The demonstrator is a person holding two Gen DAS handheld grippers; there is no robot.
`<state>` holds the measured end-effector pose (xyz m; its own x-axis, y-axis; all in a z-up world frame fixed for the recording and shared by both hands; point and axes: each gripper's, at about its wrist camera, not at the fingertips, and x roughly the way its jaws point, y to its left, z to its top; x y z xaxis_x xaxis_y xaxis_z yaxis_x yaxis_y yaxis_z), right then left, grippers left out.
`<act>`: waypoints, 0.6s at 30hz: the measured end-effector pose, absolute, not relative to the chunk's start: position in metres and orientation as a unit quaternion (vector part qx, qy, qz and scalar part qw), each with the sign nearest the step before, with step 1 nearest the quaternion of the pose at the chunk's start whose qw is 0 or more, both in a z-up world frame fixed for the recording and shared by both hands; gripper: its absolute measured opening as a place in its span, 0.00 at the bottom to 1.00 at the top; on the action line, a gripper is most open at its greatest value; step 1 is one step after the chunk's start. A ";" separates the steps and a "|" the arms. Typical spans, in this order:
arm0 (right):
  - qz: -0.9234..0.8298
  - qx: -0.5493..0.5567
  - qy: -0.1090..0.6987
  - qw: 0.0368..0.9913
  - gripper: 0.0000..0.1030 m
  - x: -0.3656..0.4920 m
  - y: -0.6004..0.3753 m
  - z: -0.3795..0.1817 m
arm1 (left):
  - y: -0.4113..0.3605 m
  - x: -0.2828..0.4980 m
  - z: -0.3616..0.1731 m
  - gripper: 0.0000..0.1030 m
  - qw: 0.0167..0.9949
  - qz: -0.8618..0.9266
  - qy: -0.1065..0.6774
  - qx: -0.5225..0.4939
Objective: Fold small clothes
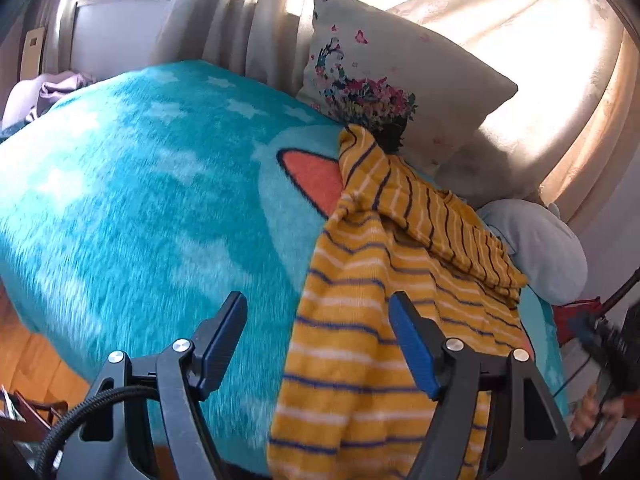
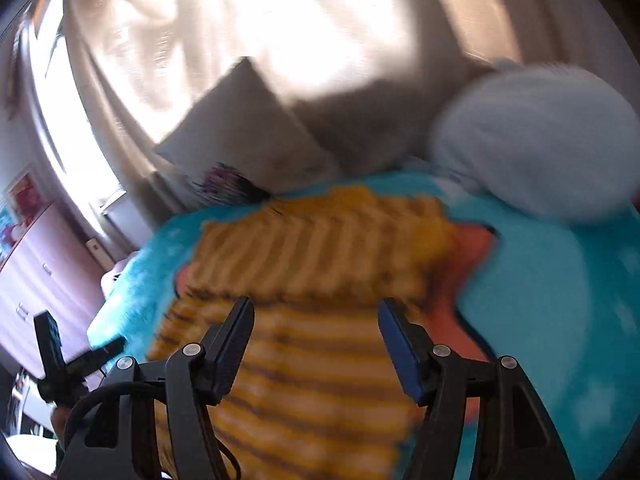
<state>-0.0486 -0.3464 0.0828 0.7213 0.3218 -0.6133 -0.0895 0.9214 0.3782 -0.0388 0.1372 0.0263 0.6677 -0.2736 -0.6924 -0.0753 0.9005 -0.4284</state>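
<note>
Left wrist cam: low over the bed's left part, facing the curtains [image 1: 500,20], striped garment [image 1: 360,340] close at right. Right wrist cam: directly above garment [image 2: 320,360], close, blurred, same heading. Shared: garment, teal blanket [image 1: 140,200], printed pillow [image 1: 400,80], curtains.

Sunlit curtains [image 1: 500,20] glare behind; right wrist view motion-blurred, fisheye edges dark.

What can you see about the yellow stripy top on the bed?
The yellow striped top looks like soft knit, mustard yellow with white and dark blue stripes. It lies loosely on the fluffy turquoise blanket, with one part folded over the rest and its far tip reaching the flowery pillow. The near end hangs over the bed's edge. The left gripper and right gripper hover open above it, neither gripping.
</note>
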 end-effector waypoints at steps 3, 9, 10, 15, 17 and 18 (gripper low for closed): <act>0.108 0.202 0.367 0.902 0.67 -0.081 -0.367 0.063 | 0.136 -0.056 0.022 0.70 0.881 -0.061 0.409 -0.230; 0.123 0.229 0.401 0.878 0.67 -0.128 -0.365 0.011 | 0.144 -0.090 0.002 0.72 0.869 -0.068 0.416 -0.261; 0.134 0.235 0.399 0.876 0.67 -0.136 -0.365 0.007 | 0.146 -0.096 -0.001 0.73 0.868 -0.067 0.414 -0.266; 0.172 0.244 0.396 0.869 0.67 -0.170 -0.358 -0.010 | 0.148 -0.114 -0.028 0.74 0.844 -0.089 0.433 -0.304; 0.180 0.250 0.405 0.861 0.67 -0.175 -0.357 -0.019 | 0.145 -0.117 -0.039 0.74 0.831 -0.107 0.438 -0.324; 0.180 0.253 0.407 0.859 0.67 -0.178 -0.356 -0.023 | 0.144 -0.119 -0.044 0.74 0.826 -0.118 0.438 -0.334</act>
